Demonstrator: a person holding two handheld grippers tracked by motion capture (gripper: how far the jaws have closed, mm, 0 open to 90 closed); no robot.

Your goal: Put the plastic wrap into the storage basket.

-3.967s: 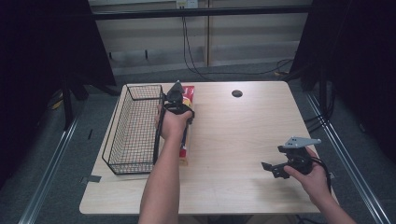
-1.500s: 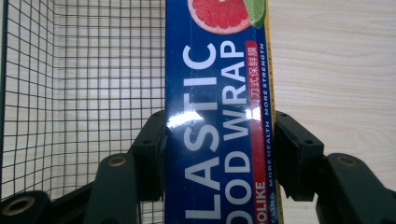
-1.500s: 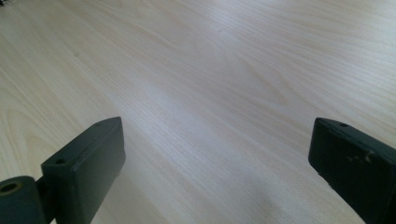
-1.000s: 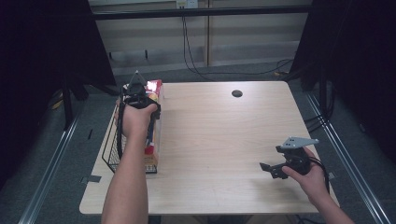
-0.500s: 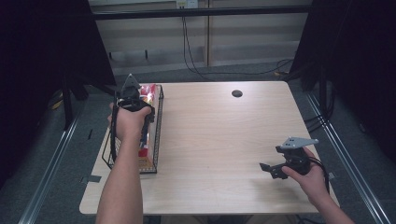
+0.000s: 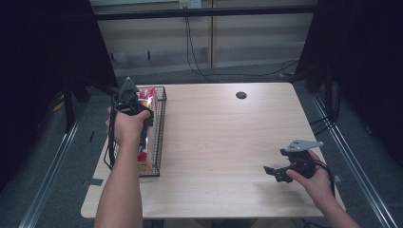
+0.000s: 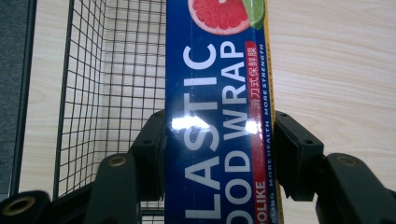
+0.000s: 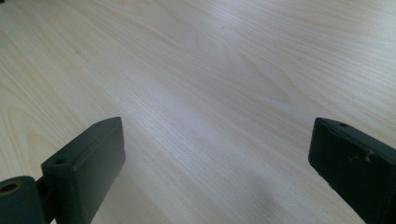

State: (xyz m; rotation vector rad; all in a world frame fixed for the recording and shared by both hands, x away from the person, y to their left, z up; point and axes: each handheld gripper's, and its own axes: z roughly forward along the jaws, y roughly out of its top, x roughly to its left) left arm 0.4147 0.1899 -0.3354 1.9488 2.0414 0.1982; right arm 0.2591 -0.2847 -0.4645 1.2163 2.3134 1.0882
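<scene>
Your left gripper (image 6: 129, 105) clamps its fingers on the wrap box (image 7: 219, 107), over the basket (image 6: 160, 137) at nine o'clock — lower it inside, then release. Right gripper (image 6: 280, 173) rests open on the desk (image 6: 228, 137).

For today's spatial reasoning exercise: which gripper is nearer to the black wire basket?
Left. The left gripper hovers over the black wire basket, clamping a blue plastic wrap box; the right gripper sits across the table, jaws open.

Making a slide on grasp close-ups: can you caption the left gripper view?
Left gripper clamps a blue plastic wrap box above the wire basket on the wooden table.
</scene>
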